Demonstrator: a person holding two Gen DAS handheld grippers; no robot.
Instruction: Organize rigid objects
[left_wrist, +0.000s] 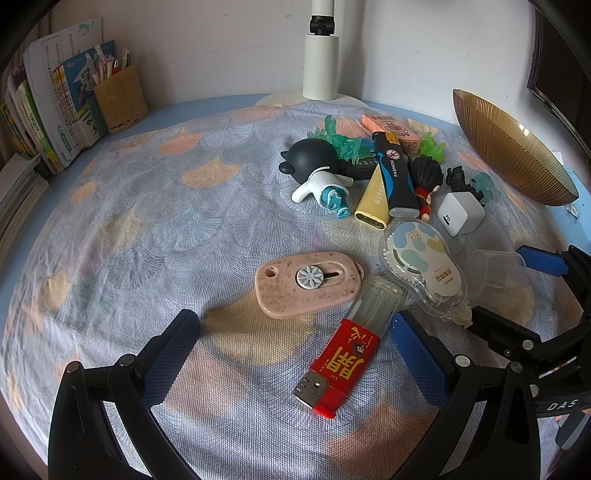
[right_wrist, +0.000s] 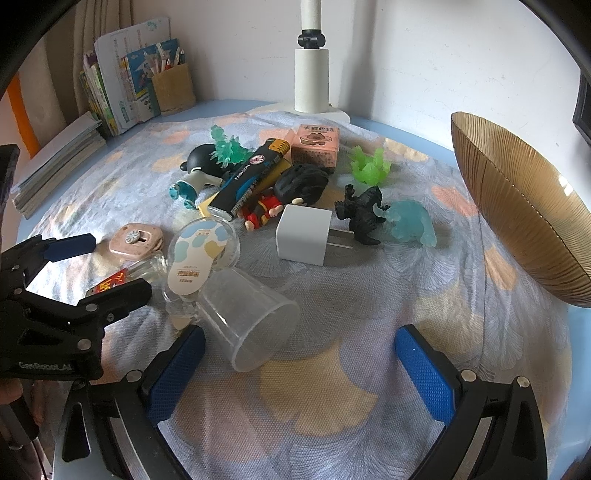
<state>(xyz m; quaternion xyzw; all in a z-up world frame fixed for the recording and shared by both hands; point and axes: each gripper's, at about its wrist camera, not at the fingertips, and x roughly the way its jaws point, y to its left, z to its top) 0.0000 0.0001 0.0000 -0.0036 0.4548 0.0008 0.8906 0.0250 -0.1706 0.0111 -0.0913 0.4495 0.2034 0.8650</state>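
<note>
Blue-padded and spread wide, the left gripper (left_wrist: 295, 354) hovered low in the left wrist view with nothing between its fingers; a red lighter (left_wrist: 341, 365) with a clear end lay on the patterned cloth (left_wrist: 129, 229) just inside its right finger. Just beyond, at the centre of the frame, sat a pink box cutter (left_wrist: 308, 282), and to its right a clear correction-tape dispenser (left_wrist: 421, 260) beside an overturned clear plastic cup (left_wrist: 496, 278). In the right wrist view the right gripper (right_wrist: 301, 373) was likewise spread and empty at the bottom of the frame, the cup (right_wrist: 251, 319) lying on its side with its mouth just ahead of the left finger. Farther up stood a white plug adapter (right_wrist: 303, 234), then a black dinosaur figure (right_wrist: 360, 214) touching a pale blue translucent one (right_wrist: 410, 221). Above the middle of the frame a cluster gathered: a dark blue lighter (right_wrist: 247, 177), a red-clothed doll (right_wrist: 291, 192), a black penguin figure (right_wrist: 201, 160), green translucent figures (right_wrist: 369, 168) and a pink box (right_wrist: 316, 144). An amber ribbed bowl (right_wrist: 517, 206) leaned tilted at the right edge. At the back rose a white lamp post (right_wrist: 312, 77), with books (right_wrist: 118, 92) and a pen holder (right_wrist: 173, 86) at the upper left.
</note>
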